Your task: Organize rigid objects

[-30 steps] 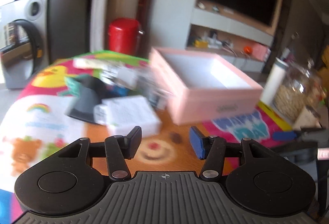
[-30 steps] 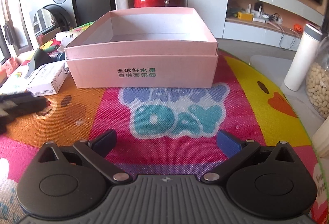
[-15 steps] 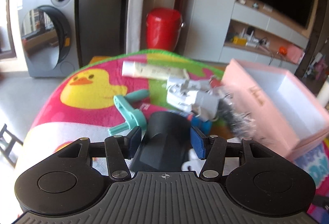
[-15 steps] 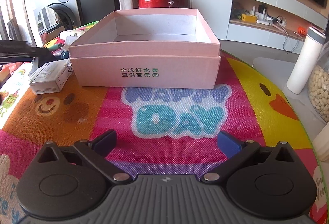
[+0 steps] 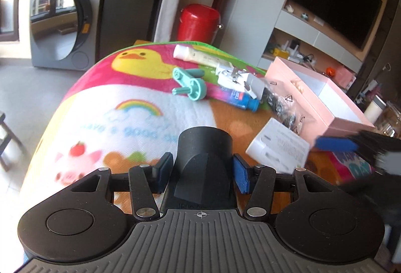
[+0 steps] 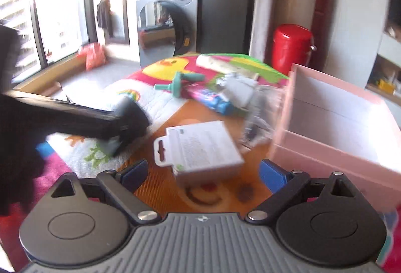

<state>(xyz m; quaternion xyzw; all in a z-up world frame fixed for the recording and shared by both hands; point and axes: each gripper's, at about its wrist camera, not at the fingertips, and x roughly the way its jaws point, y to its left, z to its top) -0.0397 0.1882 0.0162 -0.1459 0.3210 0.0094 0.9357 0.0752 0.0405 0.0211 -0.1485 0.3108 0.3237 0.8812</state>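
Observation:
My left gripper (image 5: 201, 174) straddles a black plastic nozzle-shaped part (image 5: 204, 162); its pads sit right at the part's sides and I cannot tell if they press it. My right gripper (image 6: 203, 174) is open and empty over a white packaged box (image 6: 200, 147), which also shows in the left wrist view (image 5: 279, 147). An empty pink box (image 5: 323, 99) stands at the right, also in the right wrist view (image 6: 345, 127). A teal crank-like part (image 5: 190, 86), a blue tube (image 5: 238, 97), a white plug adapter (image 5: 238, 78), a cream tube (image 5: 198, 56) and a bag of small dark parts (image 5: 283, 107) lie beyond.
A colourful cartoon mat (image 5: 120, 107) covers the round table. A red canister (image 5: 199, 22) and a washing machine (image 5: 67, 17) stand behind the table. A white bottle (image 5: 374, 108) and a glass jar stand at the far right. My left gripper shows blurred in the right wrist view (image 6: 82, 120).
My left gripper has come down over the black part, which now sits between its pads. My right gripper has swung left from facing the pink box to above the white packaged box.

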